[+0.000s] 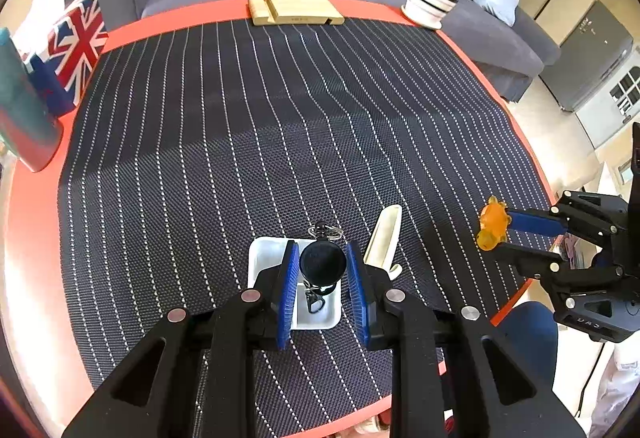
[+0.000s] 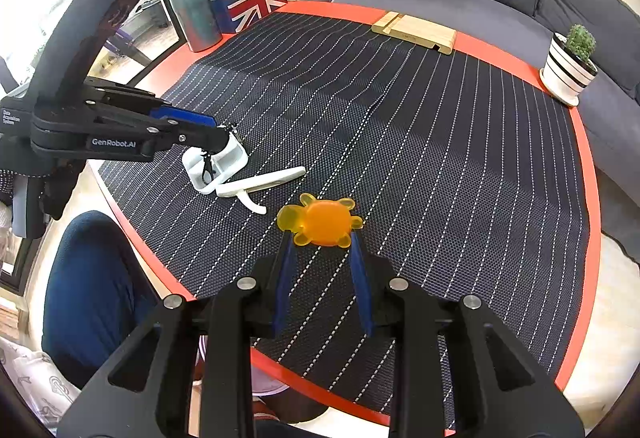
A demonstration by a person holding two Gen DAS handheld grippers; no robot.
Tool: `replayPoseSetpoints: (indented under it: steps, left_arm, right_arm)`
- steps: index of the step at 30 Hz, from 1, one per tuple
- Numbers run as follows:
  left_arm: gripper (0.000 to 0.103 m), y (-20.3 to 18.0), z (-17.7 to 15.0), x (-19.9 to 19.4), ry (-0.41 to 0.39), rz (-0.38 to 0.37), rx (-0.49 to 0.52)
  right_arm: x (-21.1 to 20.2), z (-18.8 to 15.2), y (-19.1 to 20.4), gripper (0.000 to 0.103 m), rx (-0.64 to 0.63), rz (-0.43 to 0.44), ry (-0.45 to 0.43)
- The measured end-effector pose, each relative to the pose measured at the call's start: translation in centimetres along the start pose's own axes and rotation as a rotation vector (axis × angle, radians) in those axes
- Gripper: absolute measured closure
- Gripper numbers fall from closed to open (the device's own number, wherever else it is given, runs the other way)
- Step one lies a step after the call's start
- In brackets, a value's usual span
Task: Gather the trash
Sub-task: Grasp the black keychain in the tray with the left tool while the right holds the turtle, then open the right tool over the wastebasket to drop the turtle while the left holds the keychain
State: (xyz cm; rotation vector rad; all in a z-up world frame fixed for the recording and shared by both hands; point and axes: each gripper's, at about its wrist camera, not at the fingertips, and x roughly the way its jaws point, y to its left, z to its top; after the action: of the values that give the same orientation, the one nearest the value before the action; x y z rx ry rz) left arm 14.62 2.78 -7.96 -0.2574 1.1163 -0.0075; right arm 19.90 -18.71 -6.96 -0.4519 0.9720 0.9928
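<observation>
In the left wrist view a black round badge reel [image 1: 322,263] with a key ring and a clip sits between the blue pads of my left gripper [image 1: 323,249], which press on its sides. It hangs over a small white tray [image 1: 264,258]. A white curved plastic piece [image 1: 384,234] lies just right of the tray. My right gripper [image 2: 322,238] is shut on an orange turtle toy [image 2: 322,222], held above the striped mat. From the right wrist view the left gripper [image 2: 230,132] is over the tray [image 2: 236,158] and hides the reel, whose clip dangles into the tray.
A Union Jack tissue box [image 2: 252,0] and a teal tumbler [image 2: 192,10] stand at the far left. A wooden stand [image 2: 416,30] and a potted cactus [image 2: 570,66] sit along the far red table edge [image 2: 588,174]. A grey sofa lies beyond. A person's blue-clad leg [image 2: 92,278] is by the near edge.
</observation>
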Motion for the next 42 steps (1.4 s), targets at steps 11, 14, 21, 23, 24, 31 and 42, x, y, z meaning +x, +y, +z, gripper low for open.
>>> replayPoseSetpoints:
  steps: [11,14,21,23,24,31,42]
  left_arm:
    - [0.079,-0.9,-1.2,-3.0,-0.080,-0.006,0.051]
    - [0.079,-1.4,-1.9,-4.1,-0.103,-0.009,0.071]
    - [0.079,-2.6,-3.8,-6.7,-0.155,-0.028,0.107]
    - [0.079,-2.9,-4.6,-7.5,-0.169,-0.035,0.120]
    - [0.079,-3.1,-5.0,-7.8,-0.175,-0.035,0.125]
    - [0.079,-3.8,-7.5,-9.4,-0.211,-0.051,0.137]
    - [0.079,-4.6,-11.2,-10.5,-0.229,-0.085,0.134]
  right_arm:
    - [-1.6,-0.2,1.0,0.076,-0.004,0.000,-0.037]
    - [-2.3,-0.5,1.4,0.076,-0.006,-0.001,-0.050]
    - [-4.7,-1.5,3.0,0.076,-0.020,0.001,-0.094]
    - [-5.4,-1.9,3.7,0.076,-0.028,0.003,-0.109]
    - [-5.7,-2.1,4.0,0.076,-0.031,0.005,-0.115]
    - [-7.4,-3.9,6.8,0.076,-0.065,0.013,-0.140]
    - [-9.1,-7.3,10.2,0.076,-0.063,0.057,-0.162]
